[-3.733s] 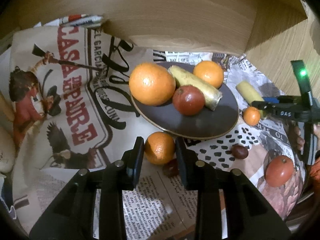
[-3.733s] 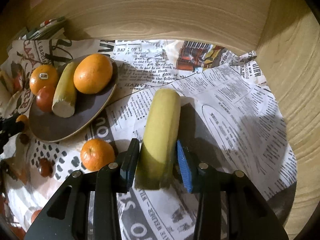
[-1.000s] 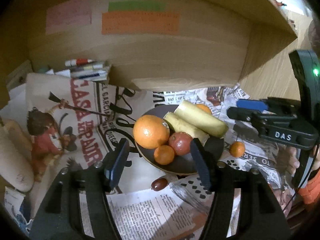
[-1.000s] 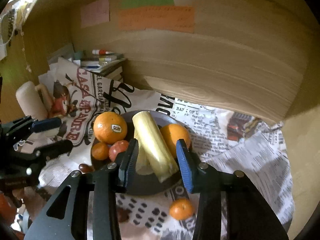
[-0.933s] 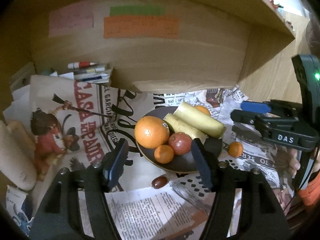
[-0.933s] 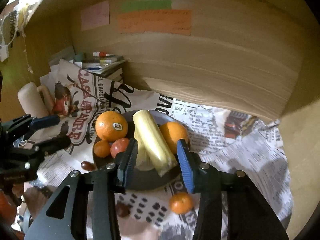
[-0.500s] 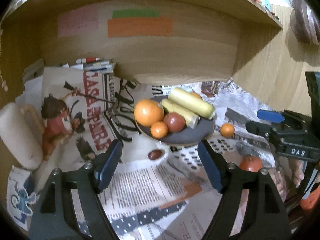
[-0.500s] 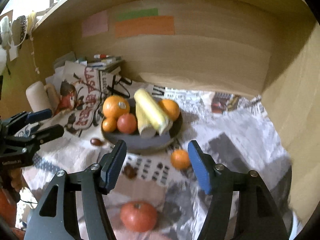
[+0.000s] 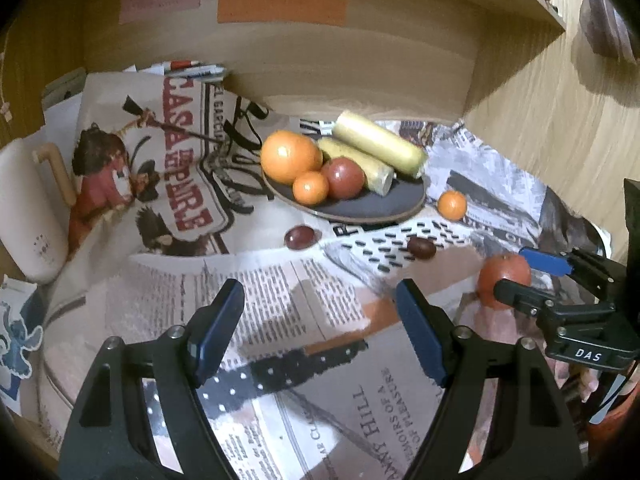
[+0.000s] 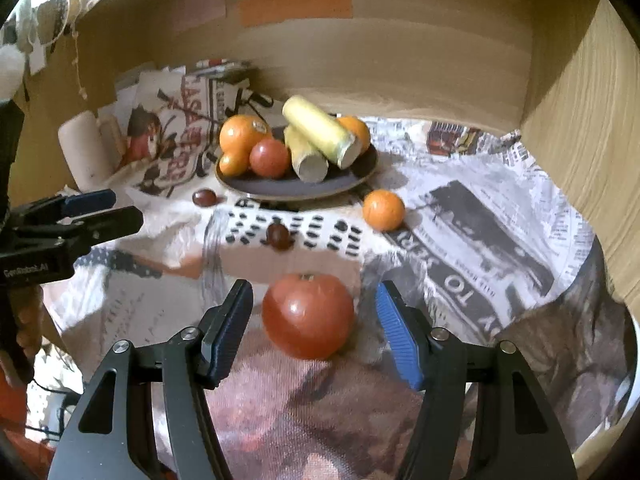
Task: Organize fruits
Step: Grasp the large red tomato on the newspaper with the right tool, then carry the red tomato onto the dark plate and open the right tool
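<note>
A dark plate (image 9: pixel 372 208) (image 10: pixel 348 186) holds oranges, a red fruit and two yellow banana pieces (image 9: pixel 378 144) (image 10: pixel 318 130). On the newspaper lie a small orange (image 9: pixel 452 205) (image 10: pixel 383 209), two dark plums (image 9: pixel 299 237) (image 9: pixel 421 247) and a big red tomato (image 10: pixel 308 316) (image 9: pixel 505 276). My right gripper (image 10: pixel 312 330) is open, its jaws on either side of the tomato, not touching. My left gripper (image 9: pixel 320 328) is open and empty above the newspaper, well short of the plums.
A wooden back wall (image 9: pixel 320 64) with coloured sticky notes and a wooden side wall (image 10: pixel 580 128) enclose the space. A cream mug (image 9: pixel 28 216) lies at the left. Pens (image 9: pixel 192 68) lie at the back. The right gripper shows in the left wrist view (image 9: pixel 536 284).
Both grippers have pulled back from the plate and opened wider. The right gripper let go of the banana piece on the plate and now straddles the tomato.
</note>
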`<state>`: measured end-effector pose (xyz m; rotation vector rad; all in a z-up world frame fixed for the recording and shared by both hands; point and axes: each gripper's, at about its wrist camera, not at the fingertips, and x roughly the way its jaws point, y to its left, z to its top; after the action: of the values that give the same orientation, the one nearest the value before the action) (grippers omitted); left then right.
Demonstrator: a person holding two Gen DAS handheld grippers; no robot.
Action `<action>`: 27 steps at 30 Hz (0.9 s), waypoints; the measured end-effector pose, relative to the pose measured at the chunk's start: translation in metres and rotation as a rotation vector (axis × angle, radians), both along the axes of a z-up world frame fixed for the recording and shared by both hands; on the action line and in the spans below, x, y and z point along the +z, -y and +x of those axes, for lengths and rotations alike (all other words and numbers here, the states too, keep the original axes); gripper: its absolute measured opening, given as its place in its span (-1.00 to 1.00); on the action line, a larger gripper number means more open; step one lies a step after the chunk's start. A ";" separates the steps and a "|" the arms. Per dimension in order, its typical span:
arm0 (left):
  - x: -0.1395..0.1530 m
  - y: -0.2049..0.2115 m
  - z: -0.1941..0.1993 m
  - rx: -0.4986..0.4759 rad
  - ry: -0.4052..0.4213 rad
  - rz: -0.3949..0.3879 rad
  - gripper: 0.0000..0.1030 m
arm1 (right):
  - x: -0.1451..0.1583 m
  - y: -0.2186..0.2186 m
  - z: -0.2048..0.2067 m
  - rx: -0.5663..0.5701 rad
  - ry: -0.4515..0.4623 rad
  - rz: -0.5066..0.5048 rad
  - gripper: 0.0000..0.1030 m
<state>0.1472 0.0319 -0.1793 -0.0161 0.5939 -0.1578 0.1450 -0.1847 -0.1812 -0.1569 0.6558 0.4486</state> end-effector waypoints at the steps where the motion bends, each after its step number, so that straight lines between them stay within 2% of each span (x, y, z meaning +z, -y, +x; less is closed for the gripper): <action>1: -0.002 0.001 0.000 -0.002 -0.005 0.001 0.51 | -0.003 0.001 0.001 -0.003 -0.008 0.001 0.17; 3: -0.005 0.001 0.001 -0.003 -0.012 0.003 0.51 | -0.007 0.002 0.003 0.002 -0.028 0.012 0.16; 5: -0.007 0.001 0.003 -0.002 -0.020 0.005 0.51 | -0.010 0.003 0.004 0.007 -0.041 0.025 -0.01; 7: -0.008 0.000 0.007 -0.003 -0.029 0.000 0.52 | -0.009 0.004 0.004 0.021 -0.059 0.047 -0.09; 13: -0.009 -0.002 0.025 -0.011 -0.054 -0.010 0.51 | -0.007 0.009 0.009 0.026 -0.094 0.093 -0.10; 17: -0.008 -0.004 0.044 -0.017 -0.079 -0.013 0.51 | -0.002 0.013 0.015 0.007 -0.085 0.104 -0.10; 20: -0.010 -0.005 0.060 -0.012 -0.103 -0.006 0.35 | 0.003 0.018 0.021 -0.011 -0.071 0.111 -0.10; 22: -0.014 -0.006 0.073 -0.022 -0.138 -0.016 0.12 | 0.006 0.020 0.026 -0.023 -0.060 0.106 -0.10; 24: -0.016 -0.007 0.083 -0.032 -0.166 -0.033 -0.02 | 0.008 0.022 0.030 -0.030 -0.055 0.109 -0.10; 27: -0.018 -0.007 0.095 -0.038 -0.184 -0.035 -0.14 | 0.011 0.025 0.036 -0.038 -0.046 0.112 -0.10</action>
<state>0.2421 0.0385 -0.1970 -0.0538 0.7750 -0.2047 0.1805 -0.2094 -0.1704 -0.0275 0.6757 0.4520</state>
